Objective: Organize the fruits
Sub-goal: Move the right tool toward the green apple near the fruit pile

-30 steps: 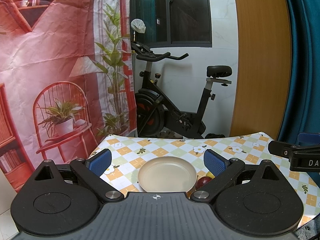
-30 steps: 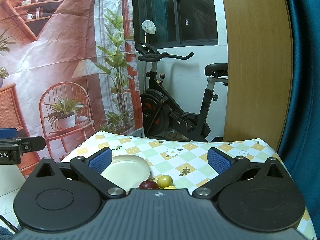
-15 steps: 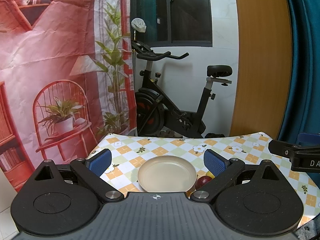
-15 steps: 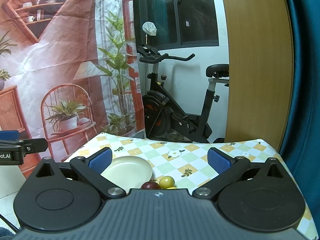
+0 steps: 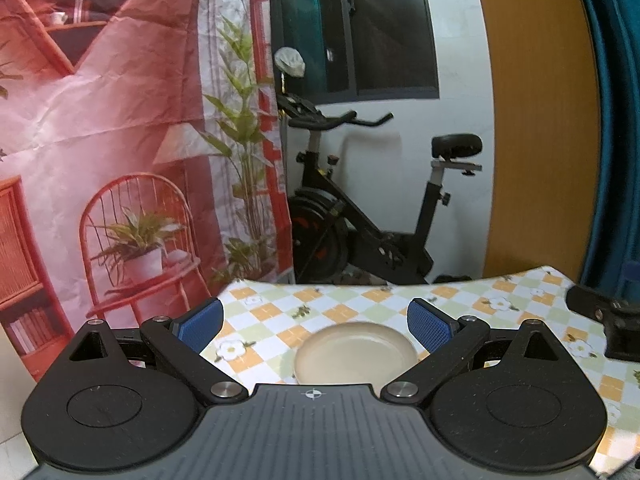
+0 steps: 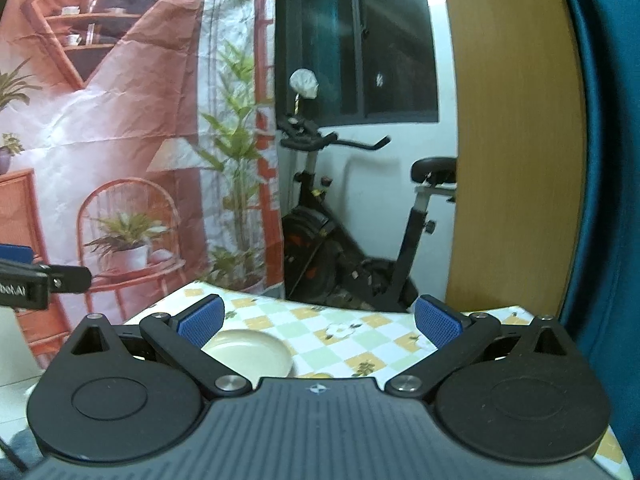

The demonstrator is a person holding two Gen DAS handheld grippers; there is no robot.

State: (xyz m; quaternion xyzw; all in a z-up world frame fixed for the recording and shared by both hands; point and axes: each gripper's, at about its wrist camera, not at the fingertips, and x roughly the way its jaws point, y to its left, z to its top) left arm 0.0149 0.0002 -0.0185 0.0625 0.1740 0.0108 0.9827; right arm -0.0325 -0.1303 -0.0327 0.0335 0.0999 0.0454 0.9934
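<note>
A cream plate [image 5: 354,354] lies empty on the checkered tablecloth [image 5: 360,300]; it also shows in the right wrist view [image 6: 250,352], left of centre. My left gripper [image 5: 316,326] is open and empty, held above the plate's near side. My right gripper [image 6: 318,322] is open and empty above the table. A sliver of yellow fruit [image 6: 322,376] peeks over the right gripper's body; the other fruits are hidden behind the gripper bodies. The right gripper's tip [image 5: 600,314] shows at the right edge of the left wrist view.
An exercise bike [image 5: 360,216] stands beyond the table's far edge. A red printed backdrop [image 5: 120,140] hangs at the left. A wooden panel [image 5: 540,120] and a teal curtain [image 5: 616,120] stand at the right. The left gripper's tip [image 6: 40,280] shows at the left.
Both cameras have tilted or lifted, so the red and yellow fruits beside the plate have dropped behind the gripper bodies. Both grippers stay open and empty.
</note>
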